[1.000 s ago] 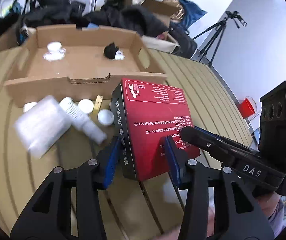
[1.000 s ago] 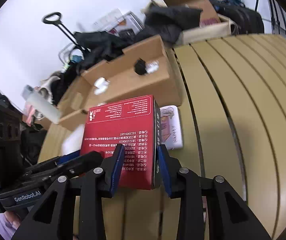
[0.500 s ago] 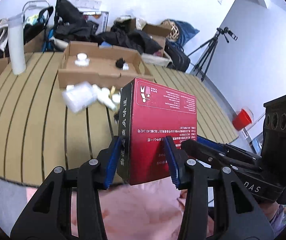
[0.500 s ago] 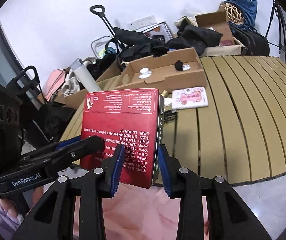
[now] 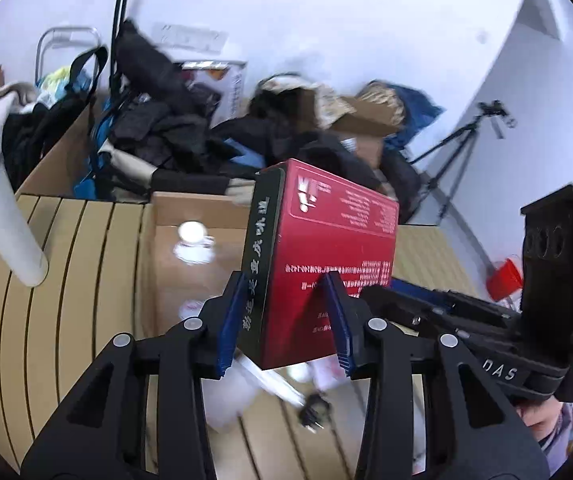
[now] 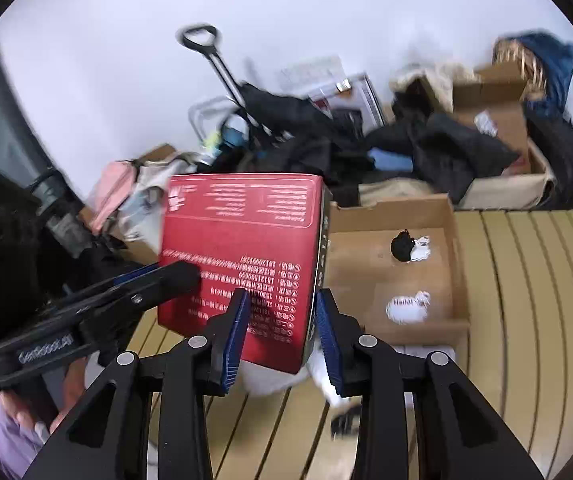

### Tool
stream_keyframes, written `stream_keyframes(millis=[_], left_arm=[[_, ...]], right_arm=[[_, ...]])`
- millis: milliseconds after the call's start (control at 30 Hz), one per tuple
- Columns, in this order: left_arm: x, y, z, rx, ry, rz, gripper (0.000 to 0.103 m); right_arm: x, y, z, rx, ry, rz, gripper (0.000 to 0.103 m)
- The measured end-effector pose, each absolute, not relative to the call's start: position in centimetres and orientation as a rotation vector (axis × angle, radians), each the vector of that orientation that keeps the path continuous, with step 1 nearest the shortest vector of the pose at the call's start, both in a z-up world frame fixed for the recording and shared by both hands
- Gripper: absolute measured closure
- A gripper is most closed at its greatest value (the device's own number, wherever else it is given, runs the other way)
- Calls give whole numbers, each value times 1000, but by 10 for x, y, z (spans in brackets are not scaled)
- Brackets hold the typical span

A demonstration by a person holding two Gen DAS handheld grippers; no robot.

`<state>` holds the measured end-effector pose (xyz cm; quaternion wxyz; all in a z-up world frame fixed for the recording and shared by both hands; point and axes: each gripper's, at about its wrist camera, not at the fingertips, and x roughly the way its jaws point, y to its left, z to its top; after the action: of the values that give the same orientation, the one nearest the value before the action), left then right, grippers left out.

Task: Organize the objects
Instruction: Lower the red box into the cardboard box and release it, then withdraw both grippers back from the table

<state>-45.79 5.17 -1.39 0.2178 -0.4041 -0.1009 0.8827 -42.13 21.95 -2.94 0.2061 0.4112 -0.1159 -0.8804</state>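
**Red box held aloft by both grippers above the slatted table**

The left gripper (image 5: 286, 320) is pinching the red box (image 5: 326, 264) across one lower corner, its blue pads pressing the black spine on one side and the red printed face on the other. The right gripper (image 6: 282, 330) is clamping the opposite lower corner of the same box (image 6: 238, 252), one pad on the red face, the other against the black edge. Each tool is showing in the other's view, reaching in from the side.

The box is hanging clear of the slatted table (image 6: 534, 300), tilted, with its printed text reading upside down. It is sitting in front of the open cardboard tray (image 6: 456, 276) at the far side of the table.

Inside the tray, a black item (image 6: 402, 246) and a white item (image 6: 406, 306) are lying apart. A white tube (image 5: 4, 216) is leaning at the left edge. Below the box, small items on the table are blurring beyond identification. A tripod (image 5: 462, 148) is standing at far right.
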Motion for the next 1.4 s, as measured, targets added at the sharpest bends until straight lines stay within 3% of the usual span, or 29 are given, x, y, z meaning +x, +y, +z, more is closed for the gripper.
stream_keyframes(millis=[167,400,500,533,733,800,867,900,1033,1400], left_arm=[[-502,46,-78,-1290,-266,2455,68],[-516,35,-139,-1461,-246,2420,63],[-510,29,-140,-1486,-211,2452,52],[-504,29,-133,-1478,-189,2465,42],[-454,29,-54,-1243,-3,2571,18],[-443,26,-28,-1210,22,2594,11],[-430,22,-2,-1239,68,2669,1],[-424,19,7,-1267,95,2719,0],[-384,0,38,-1260,54,2760,0],[-273,1,75,-1115,48,2809,0]], right_arm=[[-489,195,-87,1295,-284,-2405,66],[-515,179,-160,1459,-285,-2321,66],[-516,174,-173,1481,-279,-2275,66],[-515,173,-173,1495,-275,-2263,66],[-490,197,-117,1425,-218,-2364,65],[-478,210,-90,1429,-128,-2446,56],[-465,220,-66,1416,-16,-2512,15],[-457,225,-54,1397,42,-2534,11],[-407,259,-11,1343,194,-2636,11],[-290,304,39,1226,69,-2709,11]])
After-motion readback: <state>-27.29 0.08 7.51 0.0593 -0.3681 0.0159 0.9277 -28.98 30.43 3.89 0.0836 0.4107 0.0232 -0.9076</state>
